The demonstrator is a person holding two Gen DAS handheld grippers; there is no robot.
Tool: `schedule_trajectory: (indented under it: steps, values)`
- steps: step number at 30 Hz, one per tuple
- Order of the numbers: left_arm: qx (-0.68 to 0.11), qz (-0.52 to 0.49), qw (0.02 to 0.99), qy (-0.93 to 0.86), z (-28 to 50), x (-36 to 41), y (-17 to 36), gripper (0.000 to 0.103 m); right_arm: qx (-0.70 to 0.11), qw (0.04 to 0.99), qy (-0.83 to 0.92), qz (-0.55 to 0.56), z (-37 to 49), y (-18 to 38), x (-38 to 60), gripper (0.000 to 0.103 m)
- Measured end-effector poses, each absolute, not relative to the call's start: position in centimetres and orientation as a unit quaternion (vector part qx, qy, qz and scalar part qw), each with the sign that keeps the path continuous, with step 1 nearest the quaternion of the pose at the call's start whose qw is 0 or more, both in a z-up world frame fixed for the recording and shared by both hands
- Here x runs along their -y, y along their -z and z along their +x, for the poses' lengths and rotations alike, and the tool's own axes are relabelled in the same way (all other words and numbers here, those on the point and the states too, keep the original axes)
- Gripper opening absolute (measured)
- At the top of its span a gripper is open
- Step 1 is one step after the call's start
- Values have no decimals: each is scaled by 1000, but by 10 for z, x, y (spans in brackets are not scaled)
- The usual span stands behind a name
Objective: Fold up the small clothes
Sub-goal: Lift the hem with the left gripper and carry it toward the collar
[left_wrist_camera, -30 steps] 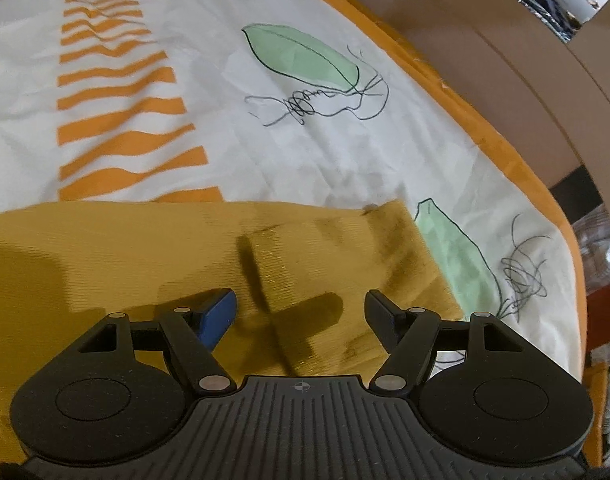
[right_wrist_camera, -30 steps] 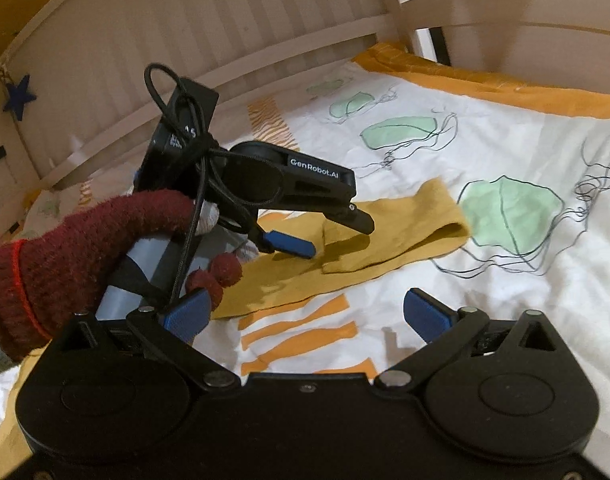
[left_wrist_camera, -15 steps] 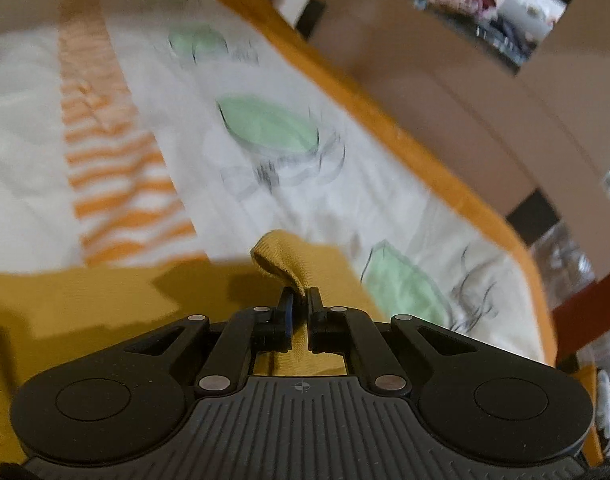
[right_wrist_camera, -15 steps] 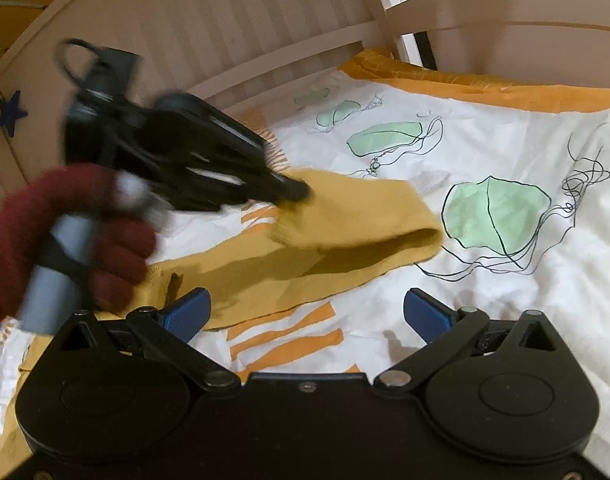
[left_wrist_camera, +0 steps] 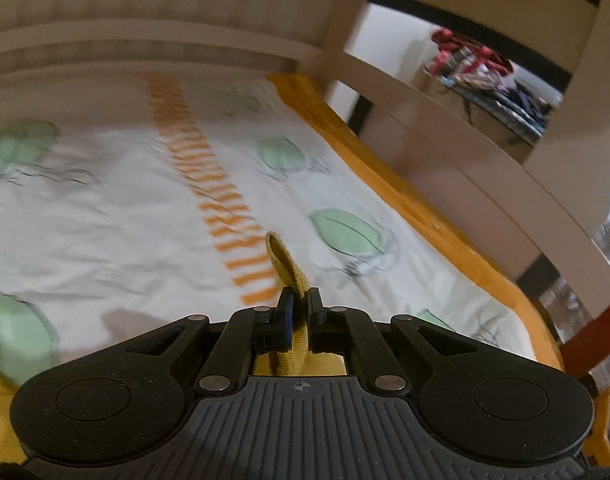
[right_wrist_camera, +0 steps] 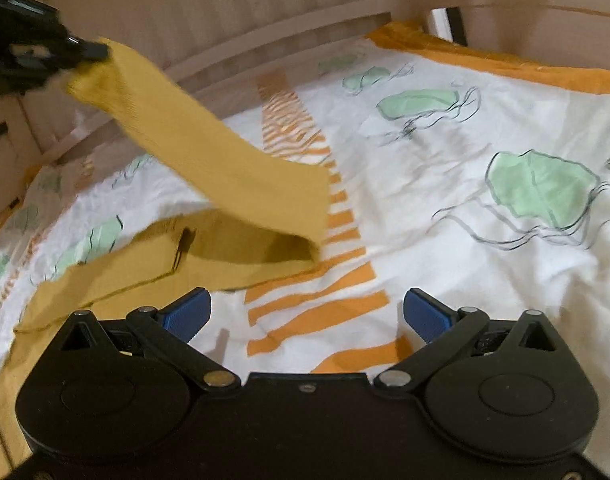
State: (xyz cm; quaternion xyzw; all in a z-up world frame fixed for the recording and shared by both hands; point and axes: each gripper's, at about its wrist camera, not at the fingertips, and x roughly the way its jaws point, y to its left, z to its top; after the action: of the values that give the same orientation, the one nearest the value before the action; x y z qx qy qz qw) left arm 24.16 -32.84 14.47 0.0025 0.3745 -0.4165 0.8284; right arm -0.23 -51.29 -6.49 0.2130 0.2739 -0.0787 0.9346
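A mustard-yellow garment (right_wrist_camera: 209, 168) lies on the bed, one long end lifted into the air and doubling back over the rest. My left gripper (left_wrist_camera: 299, 312) is shut on that end, a strip of yellow cloth (left_wrist_camera: 287, 268) sticking up between its pads. In the right wrist view the left gripper (right_wrist_camera: 85, 50) hangs high at the upper left with the cloth trailing down from it. My right gripper (right_wrist_camera: 307, 314) stands open low over the sheet, nothing between its blue pads, just in front of the garment's flat part.
The bed sheet (right_wrist_camera: 445, 208) is white with green leaf prints and an orange striped band (right_wrist_camera: 305, 184). A slatted wooden headboard (right_wrist_camera: 225, 4) runs along the back and a wooden side rail (left_wrist_camera: 485, 160) borders the orange-edged right side.
The left gripper closed on the garment's end and lifted it up and back toward the headboard, folding it over. The right gripper stayed open and drifted slightly lower.
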Motion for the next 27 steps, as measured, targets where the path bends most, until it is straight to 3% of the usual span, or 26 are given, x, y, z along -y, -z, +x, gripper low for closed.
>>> schedule_trajectory:
  steps: [11,22,24,26,27]
  values:
    - [-360,-17,862,357,258,210,-190,2,-299,935,58,179,12,78,492,103]
    - [-380,-10,879,289,276,137,-139,2,-303,938,61,156,18,81,484,103]
    - [-388,-13,876,286,278,136,-119,11,-301,939,61,155,19,82,484,103]
    - [-398,-16,873,281,280,133,-96,30,-299,940,63,152,20,82,482,103]
    - [-402,-20,872,279,281,133,-85,31,-297,941,62,150,20,82,481,103]
